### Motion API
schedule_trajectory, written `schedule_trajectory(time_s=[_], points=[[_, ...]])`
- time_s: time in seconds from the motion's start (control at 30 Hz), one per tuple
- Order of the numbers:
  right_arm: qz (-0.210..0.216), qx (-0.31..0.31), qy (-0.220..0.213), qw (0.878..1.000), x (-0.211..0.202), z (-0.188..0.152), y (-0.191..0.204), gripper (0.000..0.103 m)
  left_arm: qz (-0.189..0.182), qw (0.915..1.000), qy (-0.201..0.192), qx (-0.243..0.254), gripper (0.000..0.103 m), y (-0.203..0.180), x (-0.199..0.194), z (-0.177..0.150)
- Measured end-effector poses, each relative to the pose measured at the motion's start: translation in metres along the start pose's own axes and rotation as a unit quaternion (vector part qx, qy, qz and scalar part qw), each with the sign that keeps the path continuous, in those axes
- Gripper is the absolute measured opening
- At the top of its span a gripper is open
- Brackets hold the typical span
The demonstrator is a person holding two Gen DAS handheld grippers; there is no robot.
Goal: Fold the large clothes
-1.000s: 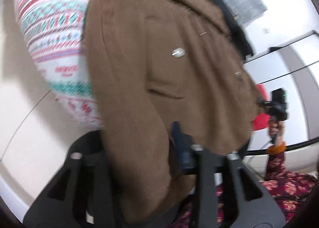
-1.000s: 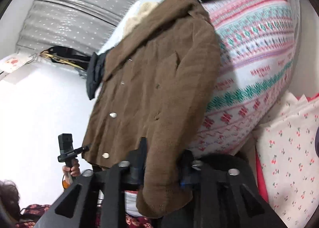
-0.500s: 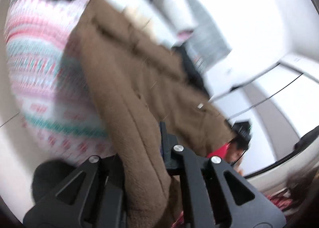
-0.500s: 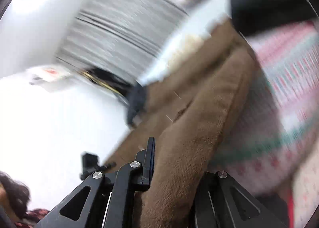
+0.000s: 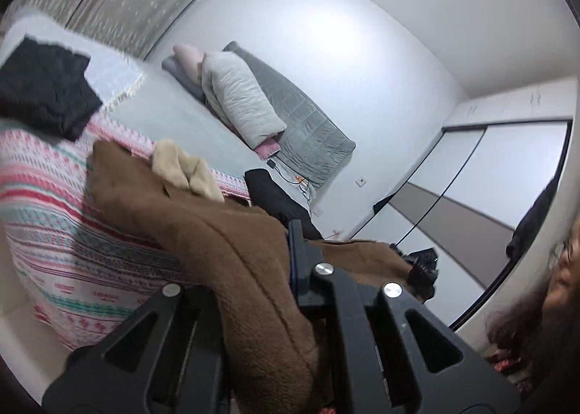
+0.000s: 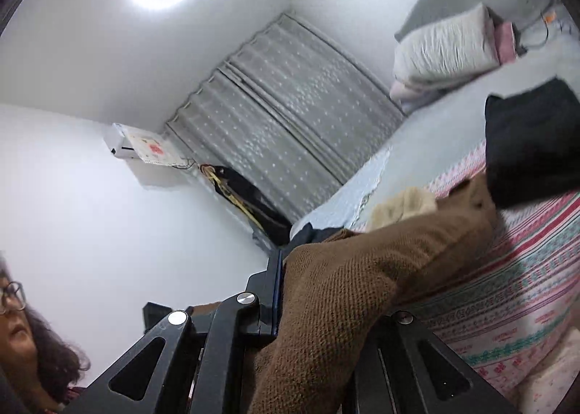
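Note:
A brown fleece coat (image 5: 188,233) with a cream collar (image 5: 183,167) stretches from the patterned blanket up to both grippers. My left gripper (image 5: 268,269) is shut on the coat's hem, and cloth bunches thickly between its black fingers (image 5: 301,258). In the right wrist view the same coat (image 6: 362,269) rises from the bed, and my right gripper (image 6: 319,291) is shut on its other lower corner. The cloth hides the right-hand finger of each gripper. The collar end (image 6: 402,207) still rests on the blanket.
A pink, white and teal patterned blanket (image 5: 47,233) covers the bed. Black folded clothes (image 5: 43,88) lie on it, with pillows and a grey quilt (image 5: 301,117) beyond. A curtain (image 6: 290,131), white walls and a sliding wardrobe (image 5: 489,196) surround the bed. A person's head (image 6: 21,334) is close by.
Both grippers closed on the coat's lower edge and rose, tilting from looking down at the bed to nearly level. The coat's hem lifted off the blanket with them.

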State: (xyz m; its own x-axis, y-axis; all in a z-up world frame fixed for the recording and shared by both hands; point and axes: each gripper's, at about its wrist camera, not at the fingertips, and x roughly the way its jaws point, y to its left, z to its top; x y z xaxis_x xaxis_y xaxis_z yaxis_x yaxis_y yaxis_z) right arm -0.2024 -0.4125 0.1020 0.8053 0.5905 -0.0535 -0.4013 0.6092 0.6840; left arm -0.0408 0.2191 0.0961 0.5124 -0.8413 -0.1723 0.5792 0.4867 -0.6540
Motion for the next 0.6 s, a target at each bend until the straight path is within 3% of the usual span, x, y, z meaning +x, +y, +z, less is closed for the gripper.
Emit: schedule_trajectory(time_s=[0.27,0.43,0.5,0.6], points=[[-0.009,-0.057,-0.008,0.998,-0.039,0.003,0.048,0.008,-0.012,0.9974,0.001,0.071,0.008,-0.044,-0.029,-0.008],[-0.036,-0.046,0.014,0.998,-0.013,0.013,0.030,0.008,0.014,0.9998,0.010,-0.002,0.009,0.006,-0.003,0.000],[-0.063,-0.018,0.029,0.997,0.010,0.019,0.006,0.008,0.020,0.9988,0.008,-0.044,0.009,0.041,0.015,0.011],[-0.077,0.018,0.030,0.996,0.043,0.041,-0.037,0.008,0.033,0.9976,-0.002,-0.060,0.009,0.069,0.041,0.039]])
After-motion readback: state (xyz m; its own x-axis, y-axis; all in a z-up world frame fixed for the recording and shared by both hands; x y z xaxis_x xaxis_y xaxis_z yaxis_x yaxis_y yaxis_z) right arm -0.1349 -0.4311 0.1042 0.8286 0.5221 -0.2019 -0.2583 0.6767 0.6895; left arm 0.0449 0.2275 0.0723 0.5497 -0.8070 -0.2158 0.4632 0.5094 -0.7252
